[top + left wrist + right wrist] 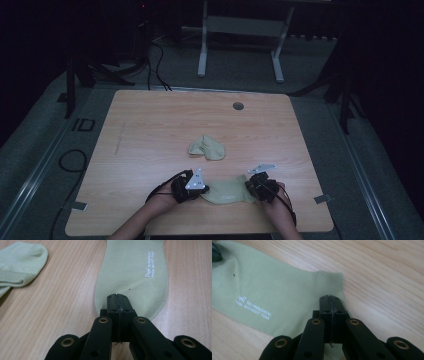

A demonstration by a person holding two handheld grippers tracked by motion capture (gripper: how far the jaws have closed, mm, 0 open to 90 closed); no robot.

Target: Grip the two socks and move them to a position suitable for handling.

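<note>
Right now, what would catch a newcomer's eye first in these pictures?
A pale green sock lies flat at the near edge of the wooden table, with the left gripper and the right gripper shut on its two ends. A second sock lies crumpled near the table's middle.

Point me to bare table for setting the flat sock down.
Free: the far half beyond the crumpled sock up to the grommet hole, and the left side. Crowded: the near edge, where both hand-held grippers pinch the flat sock.
</note>
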